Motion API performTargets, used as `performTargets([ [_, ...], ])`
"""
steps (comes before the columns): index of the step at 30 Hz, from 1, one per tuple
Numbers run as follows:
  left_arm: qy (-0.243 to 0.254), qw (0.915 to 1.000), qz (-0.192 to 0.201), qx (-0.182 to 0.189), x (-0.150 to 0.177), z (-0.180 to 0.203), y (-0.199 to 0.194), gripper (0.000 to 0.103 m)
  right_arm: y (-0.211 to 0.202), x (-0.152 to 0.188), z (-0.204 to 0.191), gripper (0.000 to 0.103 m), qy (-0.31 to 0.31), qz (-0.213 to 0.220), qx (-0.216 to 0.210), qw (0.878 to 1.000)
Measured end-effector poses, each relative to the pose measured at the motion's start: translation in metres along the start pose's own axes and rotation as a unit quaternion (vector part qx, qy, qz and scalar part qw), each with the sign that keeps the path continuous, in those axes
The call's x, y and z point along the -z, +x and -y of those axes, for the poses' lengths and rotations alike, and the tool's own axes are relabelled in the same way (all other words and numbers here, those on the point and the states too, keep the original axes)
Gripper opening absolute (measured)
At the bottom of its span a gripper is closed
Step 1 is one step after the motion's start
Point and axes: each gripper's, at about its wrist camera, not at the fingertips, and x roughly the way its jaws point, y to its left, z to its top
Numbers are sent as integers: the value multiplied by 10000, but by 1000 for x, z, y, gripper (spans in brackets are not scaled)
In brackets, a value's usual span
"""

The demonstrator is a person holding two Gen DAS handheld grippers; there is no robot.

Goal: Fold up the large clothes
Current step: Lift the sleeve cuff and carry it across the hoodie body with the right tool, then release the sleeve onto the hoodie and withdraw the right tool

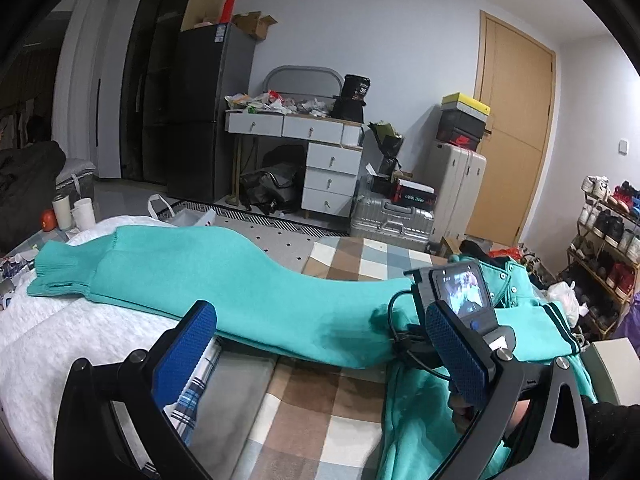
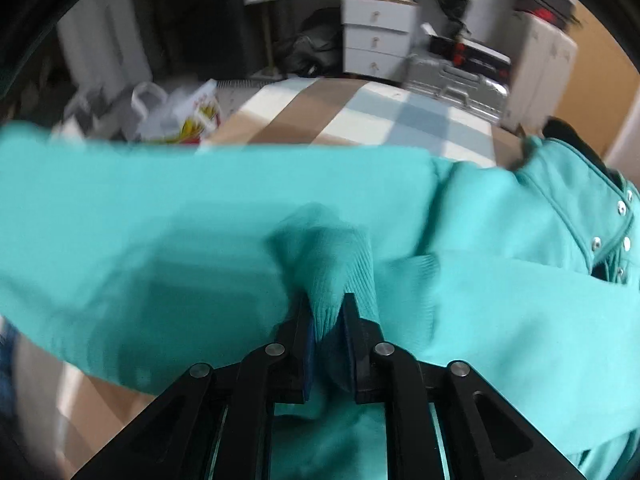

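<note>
A large teal sweatshirt (image 1: 224,280) lies across the checked bedspread (image 1: 320,408), one sleeve stretched left to its ribbed cuff (image 1: 60,276). My left gripper (image 1: 320,356) is open and empty, just above the sleeve's near edge. My right gripper shows in the left wrist view (image 1: 460,300) over the garment's body. In the right wrist view my right gripper (image 2: 328,320) is shut on a ribbed teal cuff (image 2: 336,264) and holds it over the sweatshirt (image 2: 160,220). The snap-button collar (image 2: 600,232) lies at the right.
A white fluffy blanket (image 1: 60,352) covers the bed's left side. Beyond the bed stand a grey desk with drawers (image 1: 316,152), a dark fridge (image 1: 208,112), silver suitcases (image 1: 396,220), a shoe rack (image 1: 608,232) and a wooden door (image 1: 516,128).
</note>
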Motion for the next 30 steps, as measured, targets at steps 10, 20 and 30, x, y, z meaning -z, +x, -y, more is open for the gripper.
performTargets([
  [10, 24, 9998, -151, 106, 5, 1, 1, 102, -88, 14, 115, 74, 358, 663, -15, 9972],
  [20, 387, 9988, -301, 49, 15, 34, 6, 102, -56, 94, 358, 52, 2013, -753, 1665, 9623],
  [30, 1095, 9924, -549, -75, 29, 74, 24, 102, -61, 105, 394, 41, 2303, -235, 1149, 9660],
])
